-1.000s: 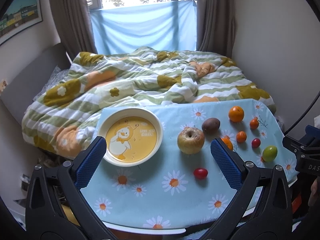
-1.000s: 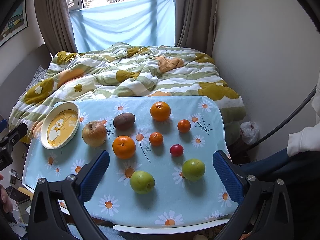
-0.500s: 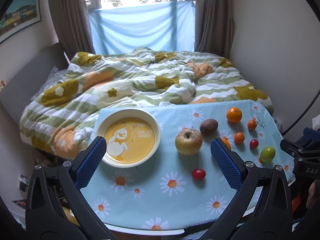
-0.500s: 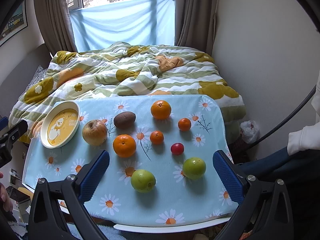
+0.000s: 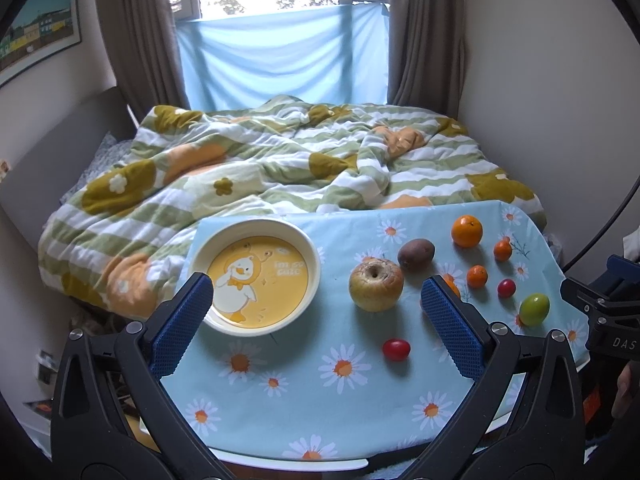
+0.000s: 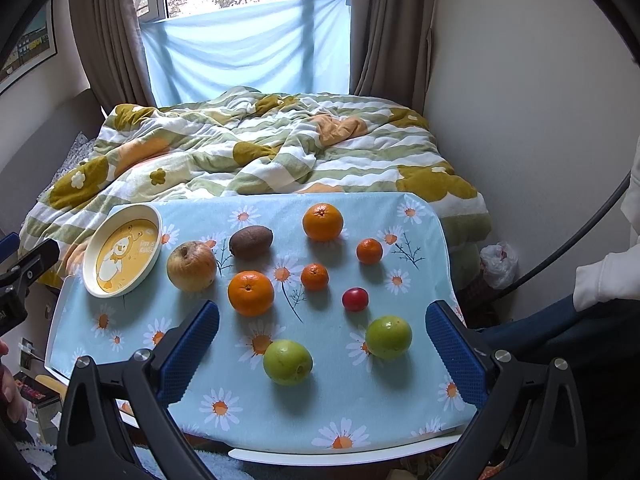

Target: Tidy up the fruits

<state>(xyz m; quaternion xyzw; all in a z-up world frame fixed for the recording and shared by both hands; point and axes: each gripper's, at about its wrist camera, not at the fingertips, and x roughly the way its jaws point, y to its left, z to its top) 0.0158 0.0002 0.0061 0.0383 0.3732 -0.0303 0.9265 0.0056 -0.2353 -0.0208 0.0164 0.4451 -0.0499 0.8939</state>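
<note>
fruits scattered loose over a daisy-print tablecloth point(image 6: 352, 412) on a small table, just in front of a bed with a rumpled striped quilt point(image 6: 256, 148). at the table's left end, a cream plate point(image 6: 93, 276) with a yellow duck picture, nothing lying in it. just right of the plate, a wrinkled yellowish apple point(image 6: 191, 266); behind and right of that, a brown kiwi point(image 6: 251, 242). near the far edge, a large orange point(image 6: 322, 222), with a small tangerine point(image 6: 369, 251) to its right. nearer the middle, a second large orange point(image 6: 251, 293), another small tangerine point(image 6: 314, 276) and a red cherry tomato point(image 6: 355, 299). toward the near edge, two green apples, one on the left point(image 6: 287, 361) and one on the right point(image 6: 388, 337), apart from each other. seen from the left wrist camera only, a second red cherry tomato point(image 5: 396, 349) lying alone in front of the wrinkled apple. left gripper point(image 5: 312, 304) spread wide, blue pads holding nothing, hovering above the near left part of the table, one fingertip overlapping the plate's rim in view. right gripper point(image 6: 322, 334) likewise spread wide and holding nothing, poised over the near edge, both green apples framed between its pads but untouched.
</note>
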